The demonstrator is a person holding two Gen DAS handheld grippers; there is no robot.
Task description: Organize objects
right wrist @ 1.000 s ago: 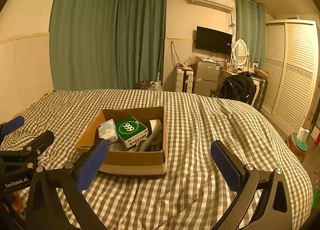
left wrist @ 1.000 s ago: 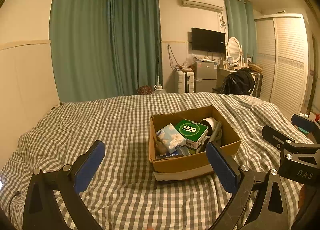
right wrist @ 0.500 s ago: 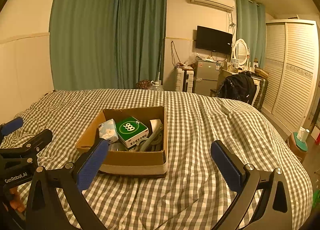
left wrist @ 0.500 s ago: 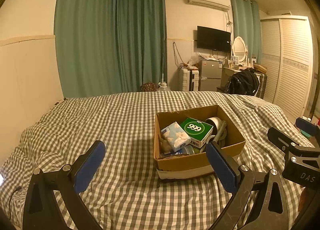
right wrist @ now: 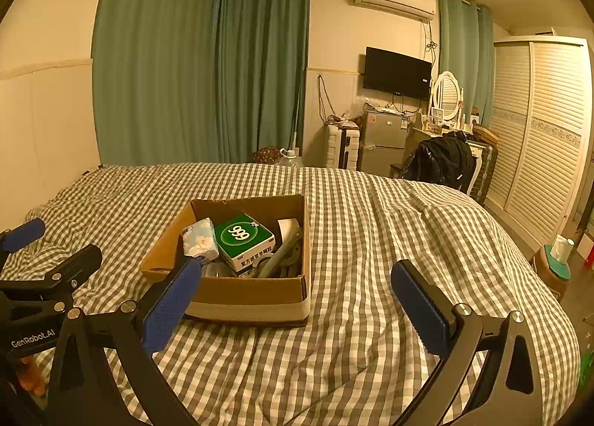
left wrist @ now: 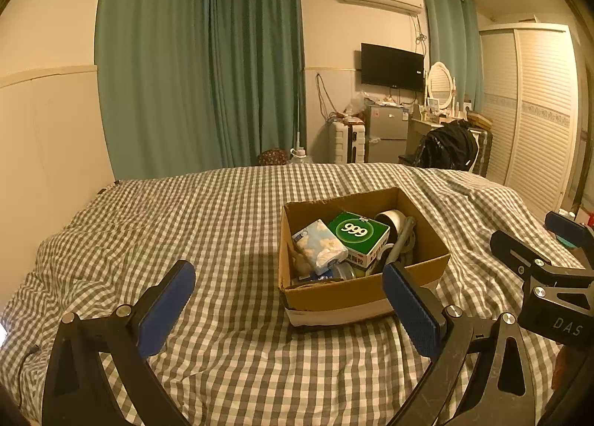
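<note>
Resting on the checked bed (left wrist: 222, 225), the cardboard box (left wrist: 356, 292) holds a green 999 carton (left wrist: 358, 231) beside a tissue pack (left wrist: 319, 246). The left gripper (left wrist: 289, 303) and right gripper (right wrist: 297, 296) hover before it, both spread wide and empty.

Green curtains (left wrist: 200, 73), wall television (left wrist: 392, 67), louvred wardrobe (left wrist: 538, 110), checked bed (left wrist: 204, 210)

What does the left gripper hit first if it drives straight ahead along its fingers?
Probably the checked bed cover: the open left gripper points just left of the brown cardboard box. Its right finger may clip the box's near wall; depth is unclear.
</note>
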